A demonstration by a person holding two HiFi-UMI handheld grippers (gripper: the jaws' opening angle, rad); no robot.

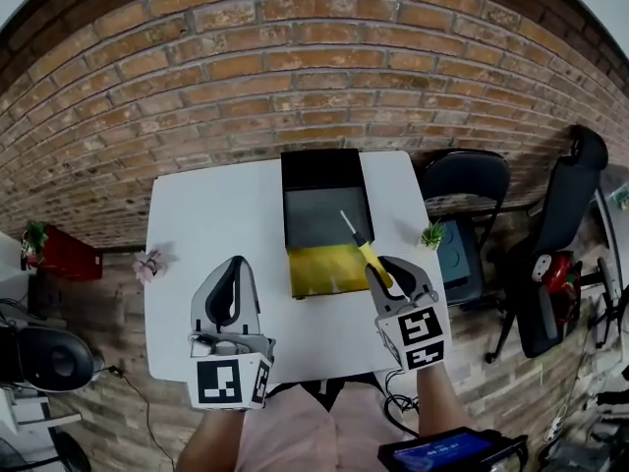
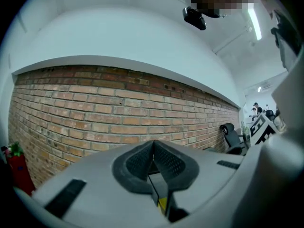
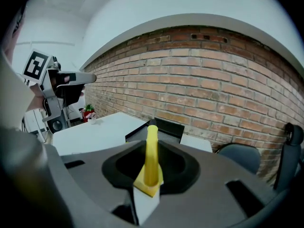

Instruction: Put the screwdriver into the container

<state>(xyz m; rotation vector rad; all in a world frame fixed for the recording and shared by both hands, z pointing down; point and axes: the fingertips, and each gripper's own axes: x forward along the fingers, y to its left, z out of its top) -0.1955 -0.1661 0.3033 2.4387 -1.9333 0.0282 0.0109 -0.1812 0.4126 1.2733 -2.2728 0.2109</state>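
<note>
A black open container (image 1: 319, 170) with a yellow front part stands at the middle back of the white table (image 1: 206, 224). My right gripper (image 1: 385, 273) is shut on the yellow handle of the screwdriver (image 1: 371, 257), just right of the container's front corner. The metal shaft slants up and left over the container's inside. In the right gripper view the handle (image 3: 151, 151) stands up between the pads, with the container (image 3: 164, 127) behind it. My left gripper (image 1: 236, 264) hovers over the table's front left, shut and empty, its pads (image 2: 142, 163) closed together.
A small flower pot (image 1: 149, 262) sits at the table's left edge and a little green plant (image 1: 432, 234) at its right edge. Black chairs (image 1: 467, 180) stand to the right. A brick wall (image 1: 295, 67) runs behind the table. A red object (image 1: 64, 254) is at far left.
</note>
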